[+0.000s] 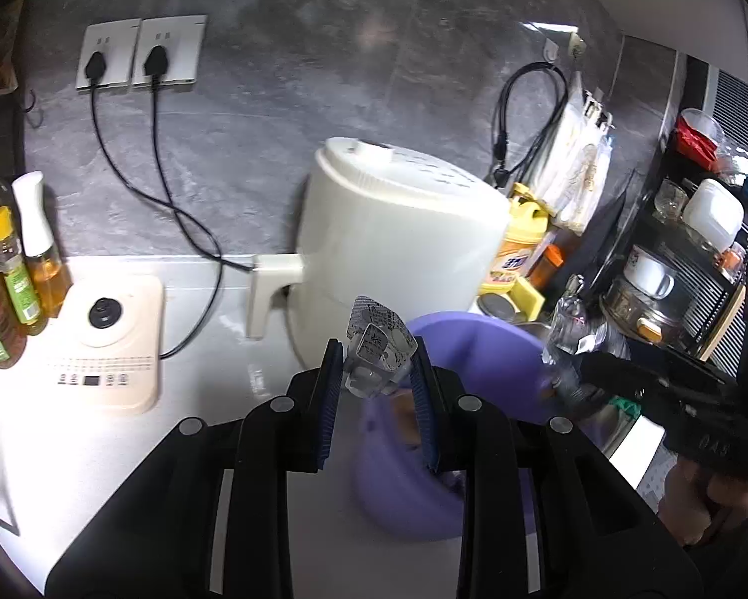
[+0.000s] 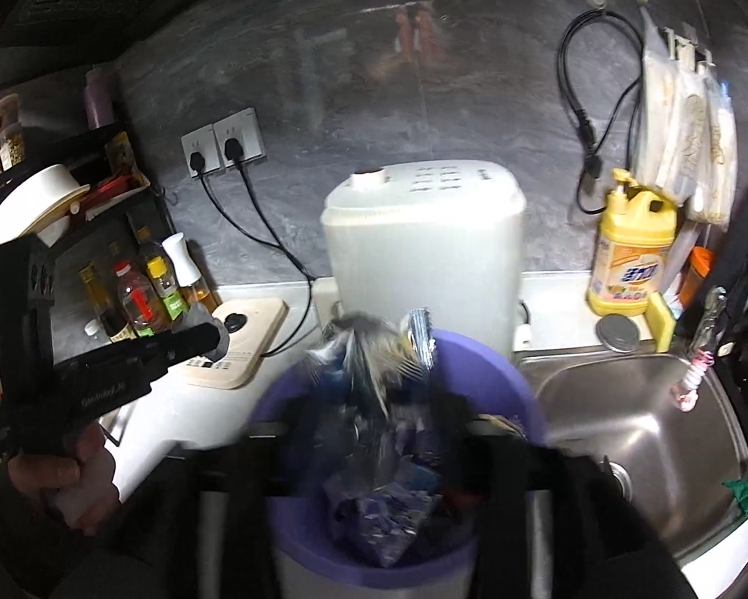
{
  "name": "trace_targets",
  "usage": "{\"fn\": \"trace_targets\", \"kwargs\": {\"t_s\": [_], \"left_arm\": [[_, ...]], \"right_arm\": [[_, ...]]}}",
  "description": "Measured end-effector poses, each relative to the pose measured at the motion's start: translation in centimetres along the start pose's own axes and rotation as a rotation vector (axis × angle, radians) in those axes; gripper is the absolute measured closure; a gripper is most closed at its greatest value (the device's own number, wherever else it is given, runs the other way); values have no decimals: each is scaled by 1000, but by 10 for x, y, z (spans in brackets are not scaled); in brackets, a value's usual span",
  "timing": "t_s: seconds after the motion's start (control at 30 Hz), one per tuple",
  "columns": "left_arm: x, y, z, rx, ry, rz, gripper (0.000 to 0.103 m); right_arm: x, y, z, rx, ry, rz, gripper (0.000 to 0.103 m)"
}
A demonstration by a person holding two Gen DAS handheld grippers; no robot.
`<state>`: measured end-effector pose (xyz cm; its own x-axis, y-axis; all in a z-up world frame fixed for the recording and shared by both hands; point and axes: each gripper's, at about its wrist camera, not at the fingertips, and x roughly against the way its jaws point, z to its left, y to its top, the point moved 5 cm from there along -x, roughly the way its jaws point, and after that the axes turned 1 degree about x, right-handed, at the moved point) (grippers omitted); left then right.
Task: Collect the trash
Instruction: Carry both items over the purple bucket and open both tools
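My left gripper [image 1: 376,345] is shut on a small clear plastic cup [image 1: 374,322] with a printed foil lid, held over the white counter just left of the purple bin [image 1: 498,344]. In the right wrist view the left gripper [image 2: 213,338] shows at the left in a person's hand. My right gripper [image 2: 381,412] hangs blurred over the purple bin [image 2: 503,374], which holds several scraps. Its jaws stand wide apart, and a crumpled clear wrapper [image 2: 374,364] hangs loose between them above the bin's mouth. The left wrist view shows the right gripper [image 1: 568,384] at the bin's right rim.
A white air fryer [image 2: 423,239] stands right behind the bin. A steel sink [image 2: 623,424] lies to the right, with a yellow detergent bottle [image 2: 628,259] behind it. On the left are a beige appliance base [image 1: 109,344], oil bottles [image 1: 9,274] and plugged cords [image 1: 184,219].
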<state>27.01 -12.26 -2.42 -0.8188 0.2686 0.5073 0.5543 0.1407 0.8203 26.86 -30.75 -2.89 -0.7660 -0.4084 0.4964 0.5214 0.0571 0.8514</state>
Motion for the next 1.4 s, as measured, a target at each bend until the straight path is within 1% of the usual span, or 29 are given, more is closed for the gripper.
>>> {"fn": "trace_targets", "kwargs": {"t_s": [0.1,0.2,0.3,0.33,0.43,0.57,0.63,0.73,0.9,0.93,0.97,1.0,1.03,1.1,1.13,1.17,1.2,1.23,1.33,1.4], "left_arm": [[-9,-5,-16,-2,-9,-2,76],[-18,-11,-29,-16,-13,16,76],[-26,-10,-40,-37,-19,34,76],[-27,-9,-44,-42,-21,34,76],[-31,-2,-56,-56,-30,24,76],[-36,4,-74,-80,-41,20,76],[-40,5,-81,-85,-45,26,76],[-47,4,-90,-85,-51,45,76],[-53,-7,-109,-95,-76,96,75],[-54,-13,-114,-103,-101,118,69],[-55,-16,-117,-112,-108,132,61],[-55,-19,-119,-124,-98,140,39],[-52,-21,-120,-135,-72,131,26],[-44,-22,-115,-132,-55,123,22],[-41,-22,-111,-127,-46,123,17],[-37,-21,-105,-121,-21,118,13],[-33,-20,-100,-118,1,111,8],[-27,-18,-90,-108,31,100,6],[-13,-14,-69,-77,70,86,6],[0,-12,-53,-64,94,71,6]], "right_arm": [[8,-7,-20,26,-35,-12,48],[12,-11,-40,1,-38,-23,44],[15,-14,-59,-34,-54,-27,44],[18,-14,-65,-49,-51,-34,42],[25,-11,-72,-36,-56,-55,33],[30,-7,-85,-43,-62,-70,32],[32,-6,-91,-53,-63,-78,28],[36,-7,-100,-60,-63,-78,27],[38,-12,-113,-92,-53,-64,27],[38,-13,-115,-97,-51,-62,27],[37,-15,-117,-104,-47,-59,27],[37,-17,-118,-111,-44,-56,27],[36,-19,-119,-117,-40,-53,27],[35,-22,-119,-124,-37,-45,26],[35,-24,-119,-127,-36,-44,26],[35,-26,-118,-130,-37,-41,25],[35,-27,-116,-135,-41,-41,22],[36,-27,-115,-140,-43,-42,17],[41,-25,-106,-153,-37,-65,8],[43,-23,-96,-143,-33,-78,8]]}}
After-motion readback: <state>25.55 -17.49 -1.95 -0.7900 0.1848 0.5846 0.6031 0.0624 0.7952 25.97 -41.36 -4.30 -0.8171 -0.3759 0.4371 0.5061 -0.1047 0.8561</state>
